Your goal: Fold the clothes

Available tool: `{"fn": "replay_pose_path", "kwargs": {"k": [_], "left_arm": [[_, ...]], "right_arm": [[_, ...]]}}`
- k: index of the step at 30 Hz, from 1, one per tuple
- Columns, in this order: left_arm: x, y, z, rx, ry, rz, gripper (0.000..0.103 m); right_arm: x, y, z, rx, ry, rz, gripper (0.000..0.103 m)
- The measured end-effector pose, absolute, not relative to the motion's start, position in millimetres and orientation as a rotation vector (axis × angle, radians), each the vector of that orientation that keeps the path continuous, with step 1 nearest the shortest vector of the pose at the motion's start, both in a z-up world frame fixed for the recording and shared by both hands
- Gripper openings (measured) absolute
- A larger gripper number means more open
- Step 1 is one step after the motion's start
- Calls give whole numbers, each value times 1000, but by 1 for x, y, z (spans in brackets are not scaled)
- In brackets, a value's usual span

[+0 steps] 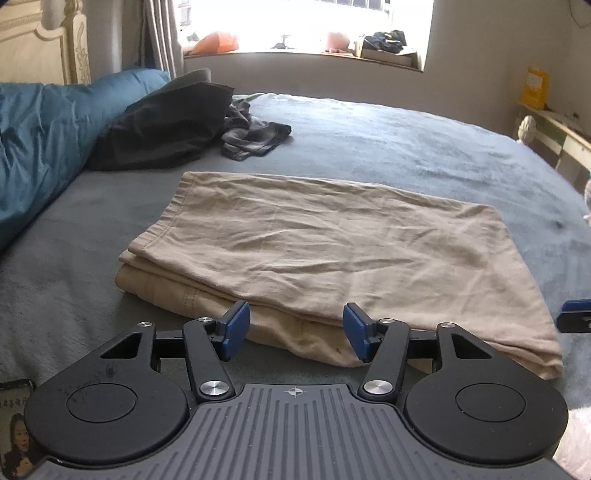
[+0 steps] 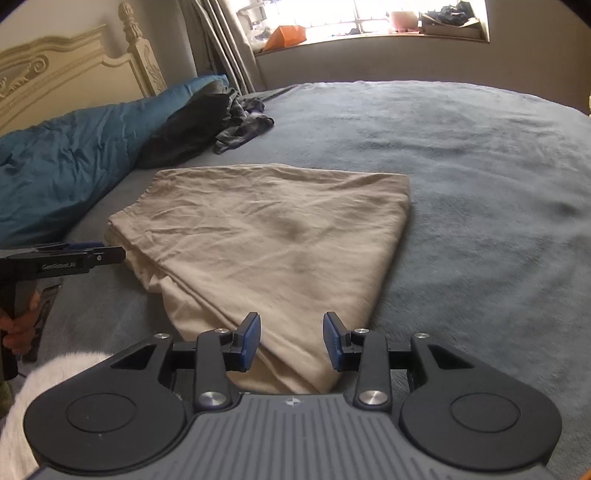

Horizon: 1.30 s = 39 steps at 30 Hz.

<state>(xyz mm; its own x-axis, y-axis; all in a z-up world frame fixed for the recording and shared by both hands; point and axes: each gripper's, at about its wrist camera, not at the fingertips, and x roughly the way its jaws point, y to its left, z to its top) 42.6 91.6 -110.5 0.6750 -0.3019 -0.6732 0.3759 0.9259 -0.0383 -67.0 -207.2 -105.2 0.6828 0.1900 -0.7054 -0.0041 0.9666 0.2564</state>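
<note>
Left wrist view: left gripper (image 1: pixel 296 331) and right gripper (image 2: pixel 291 341) hang spread, empty, at the folded beige garment's (image 1: pixel 332 240) near edge, apparently released.

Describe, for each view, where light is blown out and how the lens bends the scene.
Left wrist view: the window is washed out white and the bed bulges into a curve. Right wrist view: the window glares again, and the picture's corners go dark.

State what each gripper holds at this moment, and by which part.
Nothing is held. The left gripper and right gripper both stand open above the near edge of the folded beige garment, pads clear of the cloth.
</note>
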Motion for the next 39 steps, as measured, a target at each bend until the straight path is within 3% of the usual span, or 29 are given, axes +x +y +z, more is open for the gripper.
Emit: {"fn": "replay_pose_path", "kwargs": {"k": [10, 18, 21, 26, 35, 39], "left_arm": [[71, 86, -118, 74, 667, -406, 56], [93, 78, -140, 65, 727, -388, 57], [89, 79, -147, 59, 724, -390, 61], [91, 78, -146, 49, 741, -394, 69], [92, 73, -146, 51, 779, -378, 97], [92, 72, -147, 60, 789, -367, 98]], "right_arm": [[-27, -169, -115, 140, 845, 109, 39], [-7, -167, -135, 176, 896, 35, 41], [-4, -163, -138, 150, 904, 37, 48], [-3, -159, -140, 139, 910, 40, 51], [-4, -162, -141, 170, 906, 47, 57], [-3, -163, -141, 184, 906, 49, 57]]}}
